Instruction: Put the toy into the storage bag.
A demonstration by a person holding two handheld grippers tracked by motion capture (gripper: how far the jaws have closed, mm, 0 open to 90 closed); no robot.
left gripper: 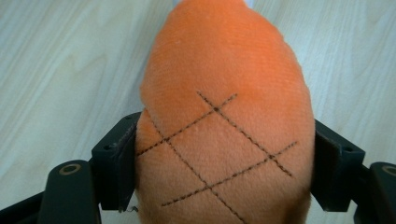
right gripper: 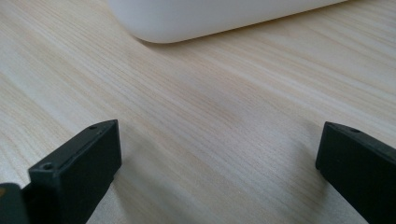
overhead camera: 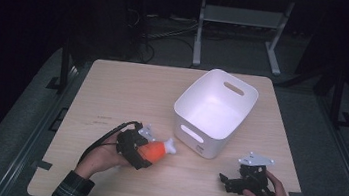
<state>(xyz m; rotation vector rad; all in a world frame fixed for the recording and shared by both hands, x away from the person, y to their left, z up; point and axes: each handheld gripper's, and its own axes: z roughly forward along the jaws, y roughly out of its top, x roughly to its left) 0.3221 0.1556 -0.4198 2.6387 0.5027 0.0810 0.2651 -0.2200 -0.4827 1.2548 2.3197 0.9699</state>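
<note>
An orange plush toy [overhead camera: 156, 150] with a white tip lies on the wooden table [overhead camera: 128, 92], left of the white bin [overhead camera: 217, 141]. My left gripper [overhead camera: 148, 151] is shut on it. In the left gripper view both black pads [left gripper: 122, 158] press into the sides of the toy [left gripper: 224, 93], whose orange fabric carries stitched crossing lines. My right gripper [overhead camera: 227, 180] rests low on the table at the front right, held by a hand. Its jaws [right gripper: 219, 158] stand wide open over bare wood, with nothing between them.
The white bin [right gripper: 210, 18], with cut-out handles, stands at the middle right of the table, its near wall just ahead of the right gripper. A plaid sleeve comes in at the bottom left. Dark floor, cables and another table's legs lie beyond.
</note>
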